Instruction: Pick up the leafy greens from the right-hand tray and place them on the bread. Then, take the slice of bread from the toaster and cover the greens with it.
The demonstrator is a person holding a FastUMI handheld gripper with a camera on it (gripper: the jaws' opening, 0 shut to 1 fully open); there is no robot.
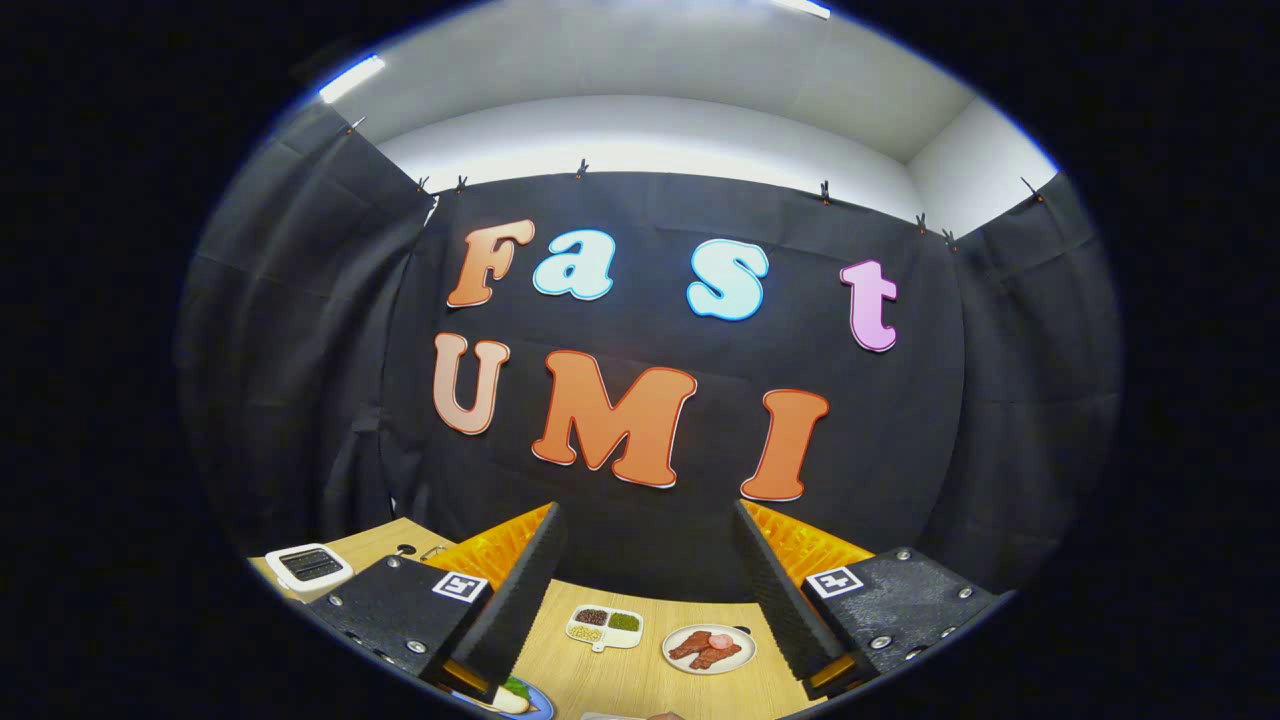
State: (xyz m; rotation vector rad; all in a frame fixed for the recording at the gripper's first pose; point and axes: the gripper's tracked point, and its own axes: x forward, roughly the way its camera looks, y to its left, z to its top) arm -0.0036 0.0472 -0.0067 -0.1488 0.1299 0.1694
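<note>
My gripper (648, 510) is open and held high over a wooden table (640, 680), with nothing between its fingers. A white toaster (309, 568) stands on the table beyond the left finger, its dark slots facing up. Seen in the gap between the fingers, a small white divided tray (604, 627) holds dark, pale and green fillings. Beside it a white plate (709, 648) carries reddish meat slices. By the base of the left finger, a blue plate (535, 700) shows something green (517, 687) and a pale piece, largely hidden by the finger.
The black cloth wall stands close behind the table's far edge. A small pale object (615, 716) peeks in at the near side of the table.
</note>
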